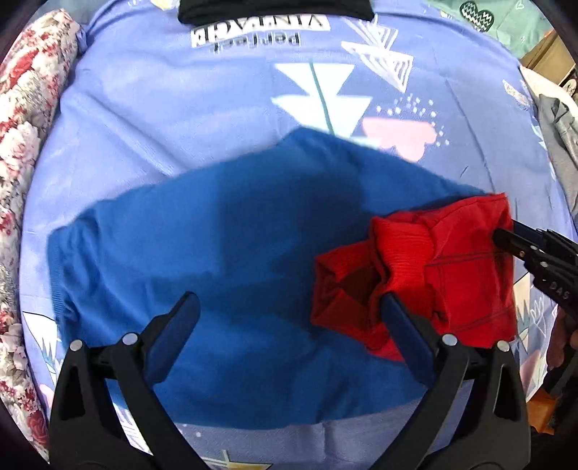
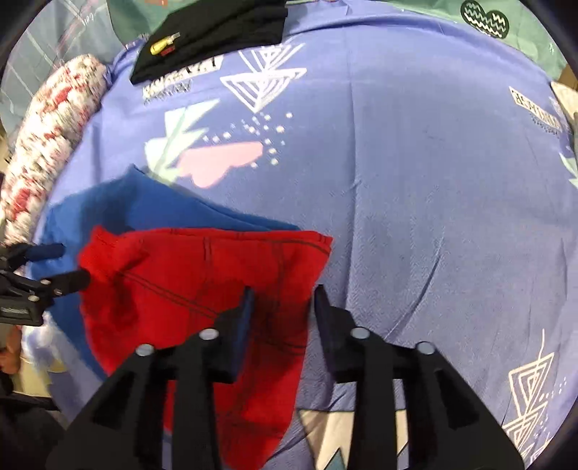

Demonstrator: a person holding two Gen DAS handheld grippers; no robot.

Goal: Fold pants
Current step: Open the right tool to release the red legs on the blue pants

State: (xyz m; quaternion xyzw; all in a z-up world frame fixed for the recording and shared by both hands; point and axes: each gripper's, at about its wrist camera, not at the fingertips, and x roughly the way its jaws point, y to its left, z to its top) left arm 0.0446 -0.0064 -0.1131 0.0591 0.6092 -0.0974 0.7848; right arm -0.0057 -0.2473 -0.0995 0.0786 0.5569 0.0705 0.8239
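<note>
On the lilac printed bedsheet [image 2: 415, 180], red pants [image 2: 202, 289] lie bunched on top of a flat blue garment [image 1: 231, 260], toward the blue garment's right end as the left wrist view has it. The red cloth is rumpled, with a ribbed waistband [image 1: 401, 249] folded over and dark stitching lines visible across the fabric. The left gripper [image 1: 289, 314] points steeply down over both garments with its jaws spread wide; its right finger [image 1: 401, 325] sits against the near edge of the red pants, the other over the blue cloth, and nothing is clamped. The right gripper [image 2: 283, 307] has its jaws partly apart, one finger over the red cloth and the other just past its edge above the sheet; the pads do not press on the fabric. In the left wrist view its tips meet the far right corner of the red pants. Beyond, a folded black garment [image 2: 216, 32] lies at the far side of the sheet, and a floral rolled bolster [image 1: 32, 144] runs along the left edge.
</note>
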